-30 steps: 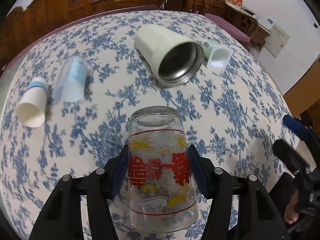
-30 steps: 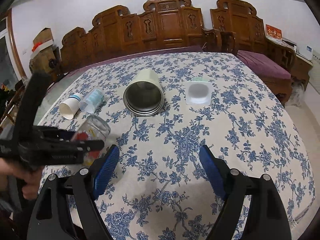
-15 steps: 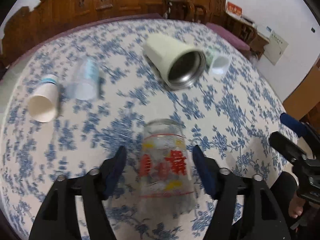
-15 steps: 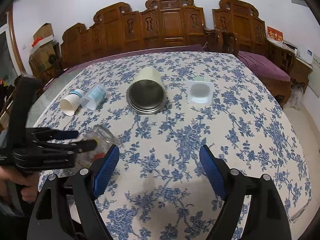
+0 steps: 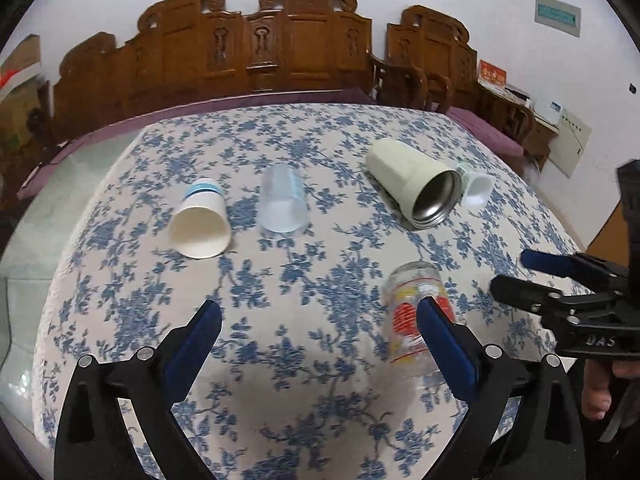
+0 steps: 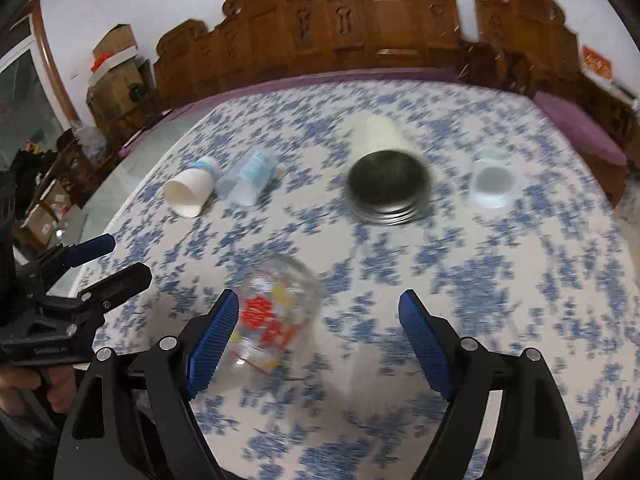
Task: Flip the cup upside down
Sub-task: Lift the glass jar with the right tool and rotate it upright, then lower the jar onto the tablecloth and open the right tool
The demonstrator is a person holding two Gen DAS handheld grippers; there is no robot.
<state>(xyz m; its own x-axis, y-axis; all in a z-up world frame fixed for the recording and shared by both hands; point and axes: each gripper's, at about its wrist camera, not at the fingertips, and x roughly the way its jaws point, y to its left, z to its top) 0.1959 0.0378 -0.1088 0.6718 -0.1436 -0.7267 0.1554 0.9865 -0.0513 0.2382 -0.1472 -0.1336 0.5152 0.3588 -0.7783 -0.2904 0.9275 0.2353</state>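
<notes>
Left wrist: printed glass cup (image 5: 414, 312) (inverted).

Your table (image 5: 280, 360), in blue floral cloth, carries a glass cup (image 5: 412, 300) standing mouth-down, with a paper cup (image 5: 200, 224), plastic cup (image 5: 282, 200), steel-lined tumbler (image 5: 412, 184) and small white cup (image 5: 478, 190) lying tipped.

Left gripper (image 5: 318, 322): black plastic arms, silver screws, blue textured pads (image 5: 444, 350); right gripper (image 6: 318, 322) identical.
</notes>
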